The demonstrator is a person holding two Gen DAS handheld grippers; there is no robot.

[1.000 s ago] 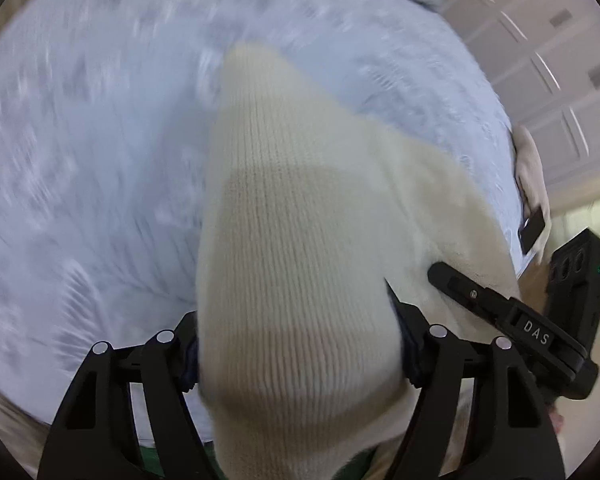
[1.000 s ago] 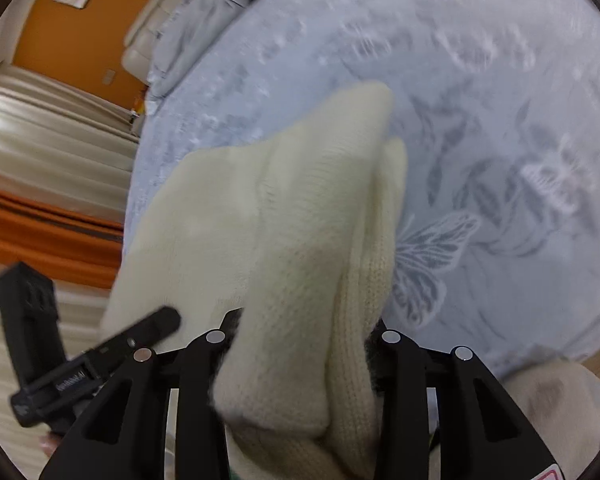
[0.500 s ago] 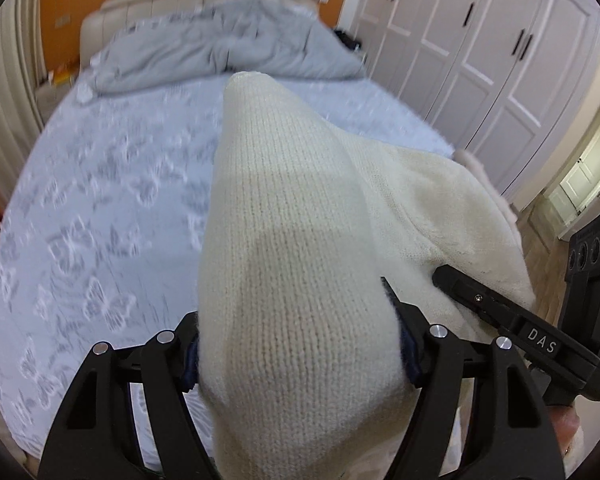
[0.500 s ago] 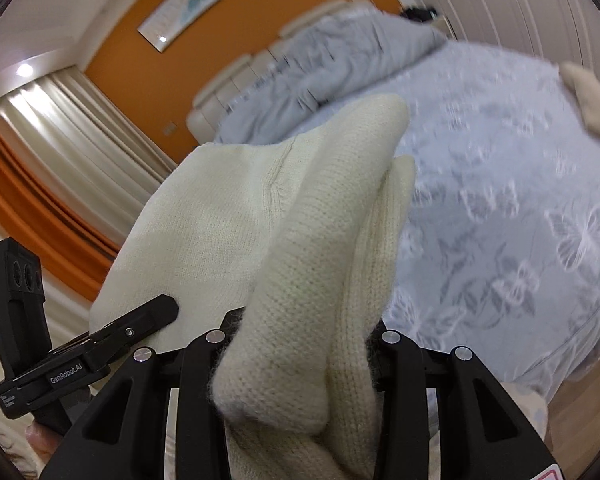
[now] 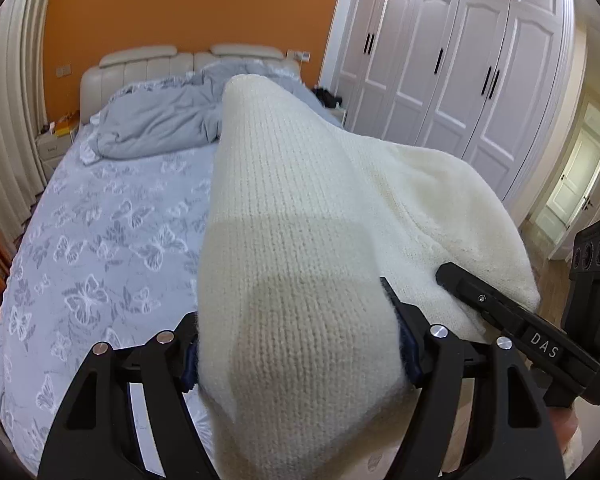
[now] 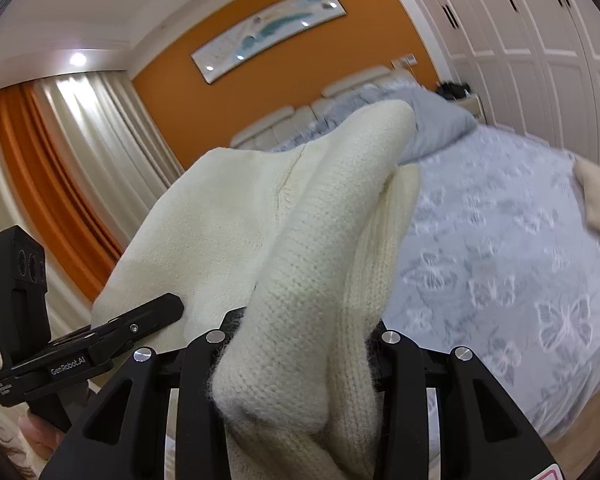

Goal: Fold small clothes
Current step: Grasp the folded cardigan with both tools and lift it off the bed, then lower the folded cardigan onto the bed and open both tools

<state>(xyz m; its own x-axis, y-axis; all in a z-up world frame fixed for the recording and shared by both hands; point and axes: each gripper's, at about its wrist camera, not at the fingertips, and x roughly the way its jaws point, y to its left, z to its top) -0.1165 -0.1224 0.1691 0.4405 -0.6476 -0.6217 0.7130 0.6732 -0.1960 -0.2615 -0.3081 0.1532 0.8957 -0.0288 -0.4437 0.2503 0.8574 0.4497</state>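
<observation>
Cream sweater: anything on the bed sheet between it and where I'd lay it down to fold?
Nothing visible directly below. The cream sweater hangs over bare butterfly sheet; crumpled duvet lies by the headboard, beige garment at the far edge.

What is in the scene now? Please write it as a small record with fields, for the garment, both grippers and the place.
garment: cream knit sweater, lifted above the bed, held at two places
left gripper: shut on the sweater, knit bulging over the fingers
right gripper: shut on the sweater, bunched folds between the fingers
surface: bed with blue butterfly sheet
on bed: crumpled grey duvet near the headboard
also: beige cloth at the bed's edge, blurred
background: orange wall, white wardrobe
</observation>
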